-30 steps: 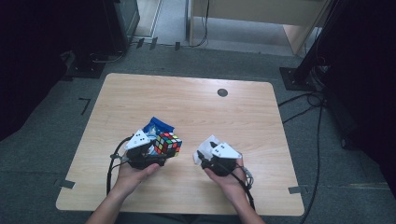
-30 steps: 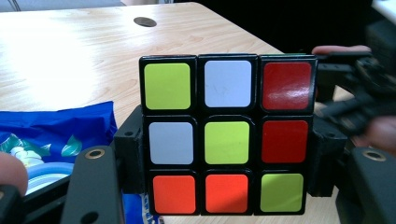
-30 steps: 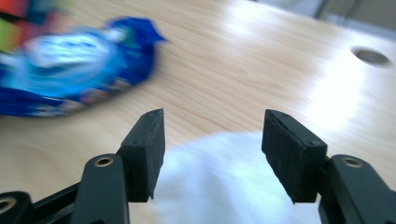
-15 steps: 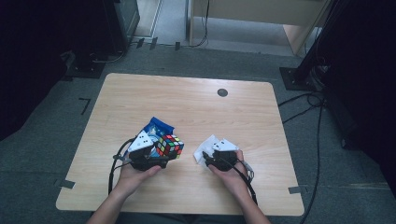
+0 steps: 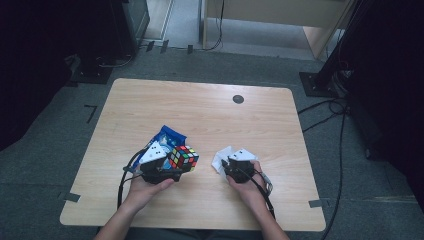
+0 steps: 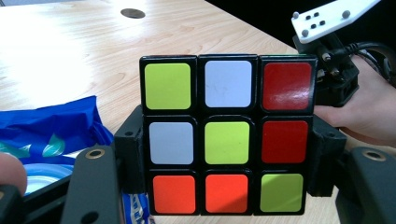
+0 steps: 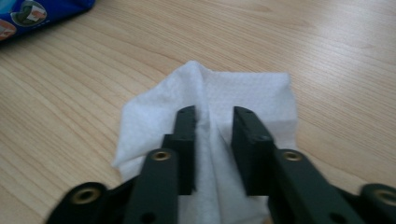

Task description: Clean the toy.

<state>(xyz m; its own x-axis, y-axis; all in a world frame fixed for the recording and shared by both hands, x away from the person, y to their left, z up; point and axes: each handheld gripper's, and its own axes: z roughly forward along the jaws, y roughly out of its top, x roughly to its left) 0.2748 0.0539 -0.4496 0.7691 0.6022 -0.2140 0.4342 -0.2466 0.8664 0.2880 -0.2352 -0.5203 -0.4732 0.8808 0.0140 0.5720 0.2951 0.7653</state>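
My left gripper is shut on a scrambled Rubik's cube at the table's front left. In the left gripper view the cube sits between the two jaws of my left gripper, showing green, white, red and orange stickers. A white wipe lies flat on the wood to the cube's right. My right gripper rests on it. In the right gripper view my right gripper has its jaws a narrow gap apart, with a raised fold of the wipe between them.
A blue wipe packet lies just behind and to the left of the cube, also seen in the left gripper view. A small dark round disc is set in the wooden table near the far edge. Dark floor, cables and stands surround the table.
The right hand has shifted slightly over the wipe. The left gripper keeps the cube in much the same place.
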